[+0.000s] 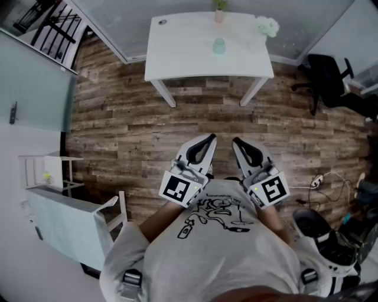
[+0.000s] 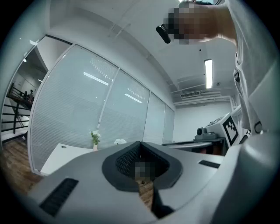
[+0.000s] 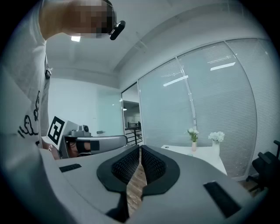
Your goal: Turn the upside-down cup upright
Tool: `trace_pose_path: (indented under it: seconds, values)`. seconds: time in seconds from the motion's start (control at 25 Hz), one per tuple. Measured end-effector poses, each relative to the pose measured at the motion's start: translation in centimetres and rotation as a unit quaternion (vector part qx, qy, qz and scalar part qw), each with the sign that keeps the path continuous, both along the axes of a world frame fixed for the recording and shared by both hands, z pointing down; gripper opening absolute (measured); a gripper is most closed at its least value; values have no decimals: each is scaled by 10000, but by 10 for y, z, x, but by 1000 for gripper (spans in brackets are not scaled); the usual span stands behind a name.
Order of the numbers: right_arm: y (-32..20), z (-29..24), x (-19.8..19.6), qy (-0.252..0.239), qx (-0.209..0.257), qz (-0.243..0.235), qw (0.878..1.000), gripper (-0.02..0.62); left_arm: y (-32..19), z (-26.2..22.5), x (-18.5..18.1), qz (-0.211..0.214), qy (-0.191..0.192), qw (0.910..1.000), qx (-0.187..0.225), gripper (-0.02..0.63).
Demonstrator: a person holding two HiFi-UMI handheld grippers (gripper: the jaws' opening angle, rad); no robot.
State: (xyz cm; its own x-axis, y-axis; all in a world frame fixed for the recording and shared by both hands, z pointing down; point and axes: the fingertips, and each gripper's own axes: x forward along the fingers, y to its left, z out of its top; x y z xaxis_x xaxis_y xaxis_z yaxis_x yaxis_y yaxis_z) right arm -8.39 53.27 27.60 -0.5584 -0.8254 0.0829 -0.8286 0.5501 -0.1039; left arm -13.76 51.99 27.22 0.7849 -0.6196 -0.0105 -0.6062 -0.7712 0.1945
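A small pale green cup [image 1: 219, 45] stands on the white table [image 1: 177, 53] at the far side of the room; from here I cannot tell which way up it is. My left gripper [image 1: 209, 139] and right gripper [image 1: 235, 141] are held side by side close to the person's chest, pointing toward the table and well short of it. Both are shut with nothing between the jaws. In the left gripper view my left gripper [image 2: 140, 147] shows its dark pads pressed together. My right gripper [image 3: 140, 151] looks the same in the right gripper view.
A small pink vase with a plant [image 1: 219, 12] and a bunch of white flowers [image 1: 267, 26] share the table. A black office chair [image 1: 328, 76] stands to the right, cables [image 1: 322, 180] lie on the wooden floor, and a white shelf unit [image 1: 59, 194] is at the left.
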Motion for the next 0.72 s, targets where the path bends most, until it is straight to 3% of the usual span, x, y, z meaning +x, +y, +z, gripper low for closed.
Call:
trace_pose_path:
  seconds: [0.72]
  values:
    - [-25, 13, -6, 19, -112, 44, 9999, 41, -30, 2, -9, 101, 55, 9999, 70, 3]
